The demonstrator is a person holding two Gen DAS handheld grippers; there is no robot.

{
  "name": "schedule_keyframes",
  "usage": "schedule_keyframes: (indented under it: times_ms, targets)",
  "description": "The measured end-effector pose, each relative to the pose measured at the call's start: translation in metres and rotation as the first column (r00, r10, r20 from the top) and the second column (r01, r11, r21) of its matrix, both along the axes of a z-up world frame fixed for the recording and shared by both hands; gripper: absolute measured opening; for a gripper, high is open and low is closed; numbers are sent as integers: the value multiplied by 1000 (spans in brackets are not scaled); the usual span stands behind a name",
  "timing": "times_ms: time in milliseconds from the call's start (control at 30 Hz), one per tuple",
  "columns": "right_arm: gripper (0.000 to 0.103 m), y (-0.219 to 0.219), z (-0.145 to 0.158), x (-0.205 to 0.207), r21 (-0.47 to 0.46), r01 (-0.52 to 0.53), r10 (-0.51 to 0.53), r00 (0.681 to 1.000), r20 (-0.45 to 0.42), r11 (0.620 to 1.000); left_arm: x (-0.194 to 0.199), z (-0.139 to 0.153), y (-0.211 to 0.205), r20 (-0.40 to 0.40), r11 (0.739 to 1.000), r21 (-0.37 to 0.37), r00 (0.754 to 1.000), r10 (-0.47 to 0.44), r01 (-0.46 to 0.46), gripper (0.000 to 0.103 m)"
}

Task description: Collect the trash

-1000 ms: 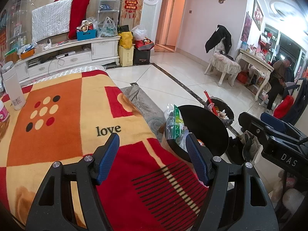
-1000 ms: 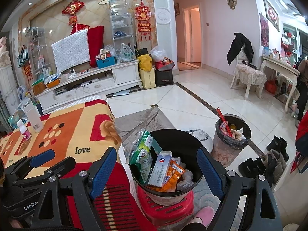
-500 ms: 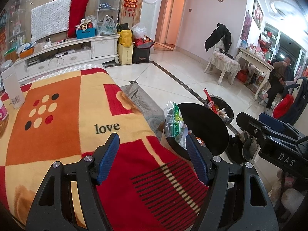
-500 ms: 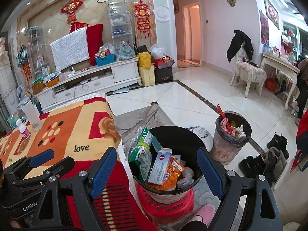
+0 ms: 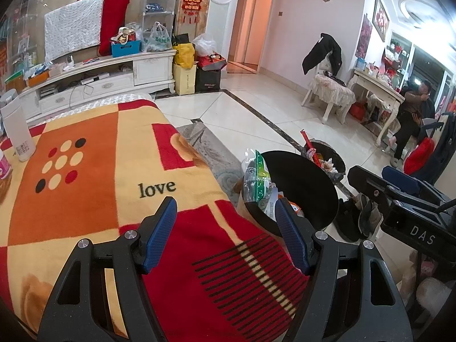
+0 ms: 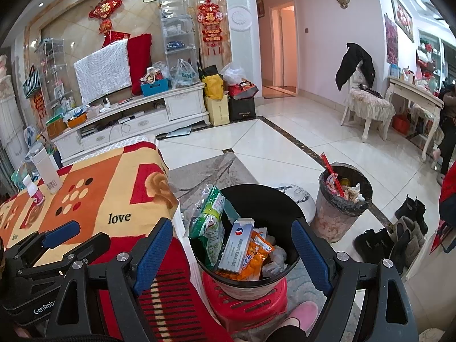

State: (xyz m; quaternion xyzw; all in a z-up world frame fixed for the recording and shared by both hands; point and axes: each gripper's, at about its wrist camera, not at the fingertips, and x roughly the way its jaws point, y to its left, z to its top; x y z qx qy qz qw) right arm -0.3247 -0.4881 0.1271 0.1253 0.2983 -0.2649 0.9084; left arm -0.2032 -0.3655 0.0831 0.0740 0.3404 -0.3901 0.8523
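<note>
A black trash bin [image 6: 258,239], full of wrappers and a carton, is sitting on a red stool [image 6: 242,303] beside the blanket-covered table [image 5: 94,182]. The right hand-held gripper [image 6: 232,252] is hovering over it, jaws wide and empty; the left hand-held gripper [image 5: 225,235] is likewise gaping, empty, over the table. Remaining candidates, a white cup [image 5: 17,131] and small bottle [image 5: 4,166], are standing at ten o'clock; reaching there, approach upright items squarely.

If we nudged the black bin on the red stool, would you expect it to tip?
Probably yes. The black bin sits raised on a small red stool and looks wider at its rim than its base. Its contents, mostly wrappers and a carton, look light, so it likely offers little resistance.
</note>
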Motion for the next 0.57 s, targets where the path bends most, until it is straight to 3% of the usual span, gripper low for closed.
schedule_keyframes:
  times_ms: [567]
  targets:
    - [84,0,-4,-1,-2,-5,5,1000,-11,1000,0,1,3,16,1000,-10,999,-28,28,71]
